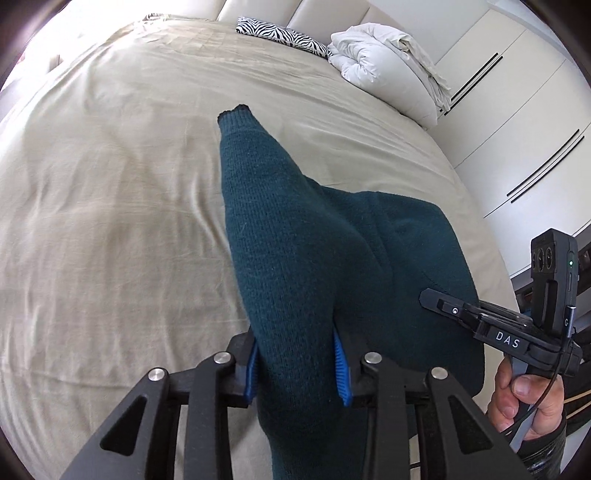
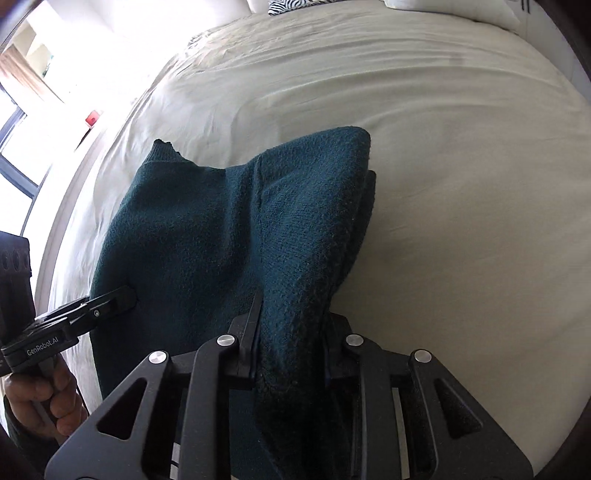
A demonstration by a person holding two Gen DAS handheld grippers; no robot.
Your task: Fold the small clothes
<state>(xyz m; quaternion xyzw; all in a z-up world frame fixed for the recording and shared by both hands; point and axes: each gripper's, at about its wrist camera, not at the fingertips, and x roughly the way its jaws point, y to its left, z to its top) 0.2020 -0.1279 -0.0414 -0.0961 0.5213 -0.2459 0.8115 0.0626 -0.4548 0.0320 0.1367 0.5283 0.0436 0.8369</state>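
Note:
A dark teal knitted sweater (image 1: 295, 236) lies partly lifted over the beige bed sheet (image 1: 110, 184). My left gripper (image 1: 297, 363) is shut on a bunched fold of it, blue pads (image 1: 341, 373) pressing from both sides, and a sleeve with a dark cuff (image 1: 234, 112) stretches away from it. The right gripper (image 1: 443, 306) shows at the right edge, held by a hand (image 1: 524, 402). In the right wrist view my right gripper (image 2: 291, 350) is shut on another thick fold of the sweater (image 2: 221, 229). The left gripper (image 2: 110, 299) reaches into the cloth's left edge.
A folded white duvet (image 1: 388, 66) and a zebra-print pillow (image 1: 280, 35) lie at the head of the bed. White wardrobe doors (image 1: 517, 110) stand to the right. A bright window (image 2: 22, 122) is at the left of the right wrist view.

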